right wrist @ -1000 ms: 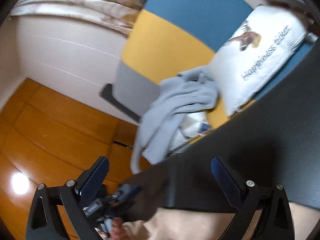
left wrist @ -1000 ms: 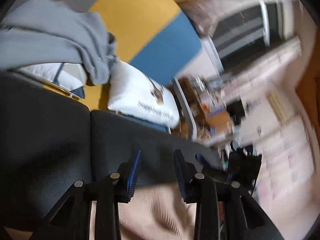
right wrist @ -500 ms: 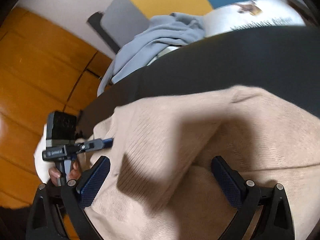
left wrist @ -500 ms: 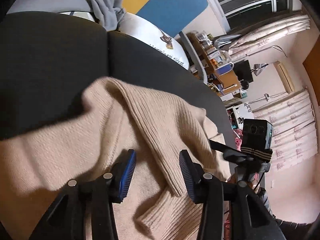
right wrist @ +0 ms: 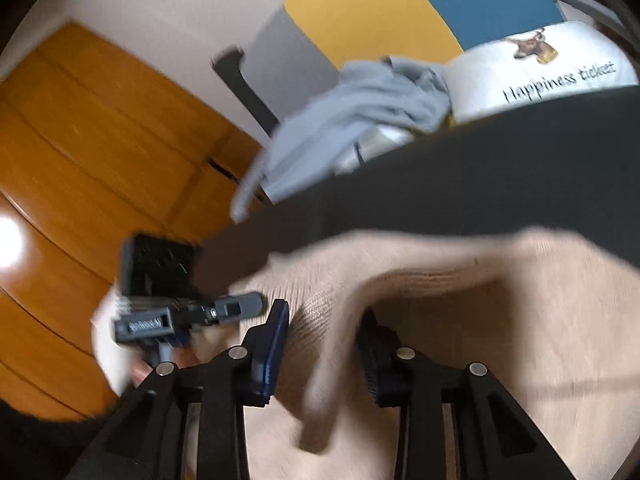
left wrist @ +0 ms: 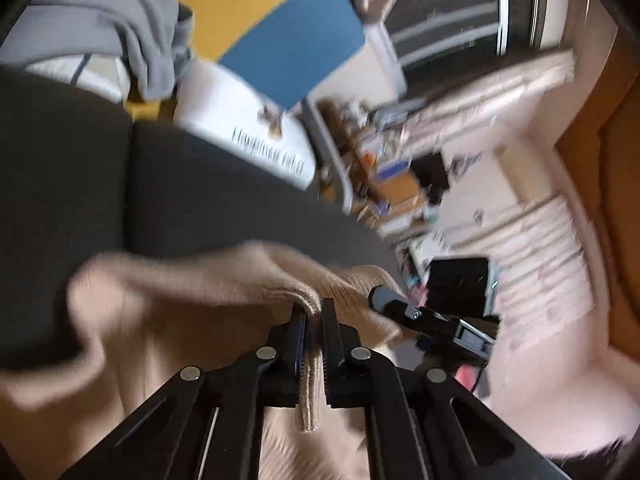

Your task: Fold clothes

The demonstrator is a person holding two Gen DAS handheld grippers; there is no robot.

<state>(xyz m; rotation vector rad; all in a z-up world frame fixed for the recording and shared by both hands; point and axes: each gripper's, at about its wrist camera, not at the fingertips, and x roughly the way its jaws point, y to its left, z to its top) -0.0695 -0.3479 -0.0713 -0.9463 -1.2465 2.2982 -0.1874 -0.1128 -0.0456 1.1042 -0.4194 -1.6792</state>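
Note:
A beige ribbed knit sweater [left wrist: 168, 312] lies on a dark grey cushioned surface [left wrist: 200, 192]. My left gripper [left wrist: 312, 312] is shut on a folded ribbed edge of the sweater, which hangs down between the fingers. In the right wrist view the sweater [right wrist: 500, 320] fills the lower right. My right gripper [right wrist: 324, 328] has its jaws partly closed around a raised fold of the sweater, with a gap still visible beside the cloth. The left gripper also shows in the right wrist view [right wrist: 192, 316], and the right gripper in the left wrist view [left wrist: 424, 316].
A grey garment [right wrist: 360, 112] is heaped at the far edge of the dark surface, beside a white cushion [right wrist: 540, 72] printed "Happiness ticket". Yellow, blue and grey panels [right wrist: 368, 12] stand behind. A wooden wardrobe [right wrist: 80, 160] is at left. Cluttered shelves [left wrist: 392, 168] are at right.
My left gripper has shut on the sweater's ribbed edge and lifted it. My right gripper's jaws have narrowed around a fold. Both views have tilted upward.

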